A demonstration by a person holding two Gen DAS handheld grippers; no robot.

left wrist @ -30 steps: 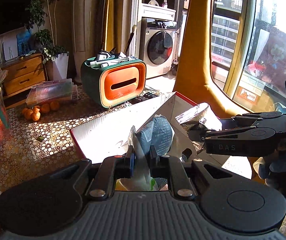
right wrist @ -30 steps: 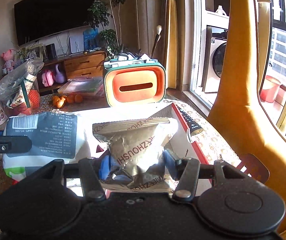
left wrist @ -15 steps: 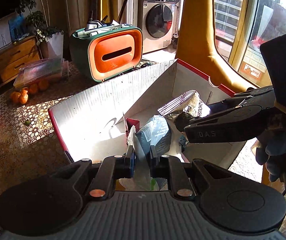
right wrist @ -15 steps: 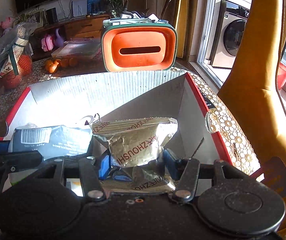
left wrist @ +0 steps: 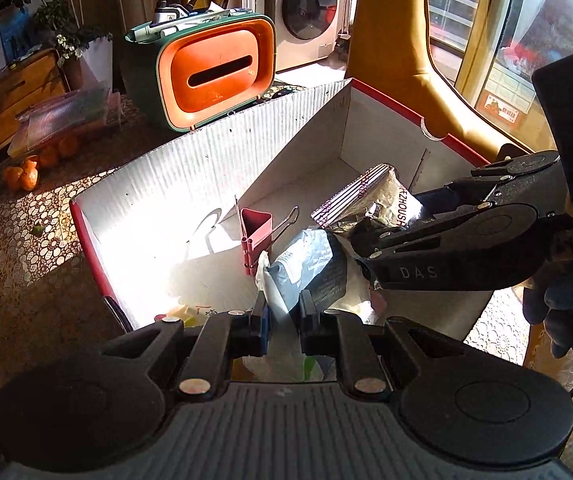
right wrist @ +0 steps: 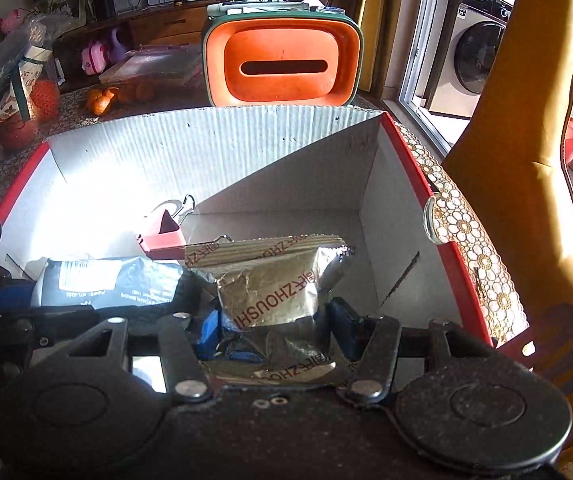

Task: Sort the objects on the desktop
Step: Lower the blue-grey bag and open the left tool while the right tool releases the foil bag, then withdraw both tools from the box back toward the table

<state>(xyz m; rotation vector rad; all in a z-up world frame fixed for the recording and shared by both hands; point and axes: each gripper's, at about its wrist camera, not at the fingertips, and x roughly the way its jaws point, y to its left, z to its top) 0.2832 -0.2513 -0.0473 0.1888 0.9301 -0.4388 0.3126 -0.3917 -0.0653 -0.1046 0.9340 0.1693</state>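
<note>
The left gripper (left wrist: 280,322), tilted downward, is clamped on a soft grey-and-white pouch (left wrist: 310,264); beside it the right gripper (right wrist: 274,322) is opening, the crinkled foil packet (right wrist: 274,280) between its pads. Both hang inside the corrugated white, red-rimmed cardboard box (right wrist: 214,148), a pink binder clip (left wrist: 255,236) just beyond.

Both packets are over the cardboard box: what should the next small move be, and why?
Probably finish opening the right tongs, already opening, so the silver foil packet drops. It hangs inside the box beside the red binder clip; the left tongs pinch the dark packet.
</note>
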